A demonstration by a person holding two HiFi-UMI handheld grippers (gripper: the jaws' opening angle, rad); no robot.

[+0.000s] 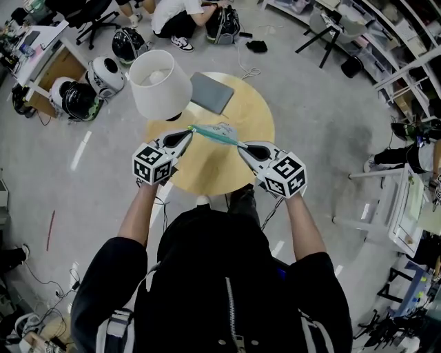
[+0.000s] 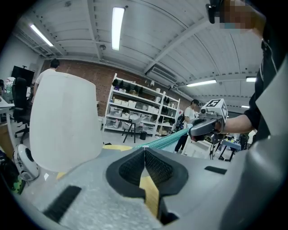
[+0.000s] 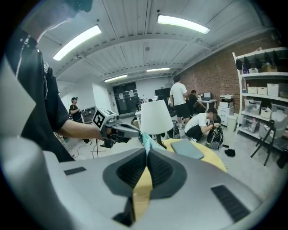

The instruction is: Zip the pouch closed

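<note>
A teal pouch (image 1: 216, 135) is stretched taut above the round yellow table (image 1: 207, 172), held at both ends. My left gripper (image 1: 189, 132) is shut on its left end, and my right gripper (image 1: 242, 147) is shut on its right end. In the left gripper view the closed pads (image 2: 145, 150) pinch the pouch (image 2: 165, 139), which runs as a teal strip to the right gripper (image 2: 202, 128). In the right gripper view the pouch (image 3: 145, 139) rises from the closed jaws (image 3: 147, 150) toward the left gripper (image 3: 130, 131). The zip pull is too small to make out.
A white lamp shade (image 1: 160, 83) stands at the table's far left, close to my left gripper. A flat grey case (image 1: 212, 92) lies at the table's far edge. Helmets (image 1: 103, 76) sit on the floor to the left. A person (image 1: 176, 17) crouches on the floor beyond the table.
</note>
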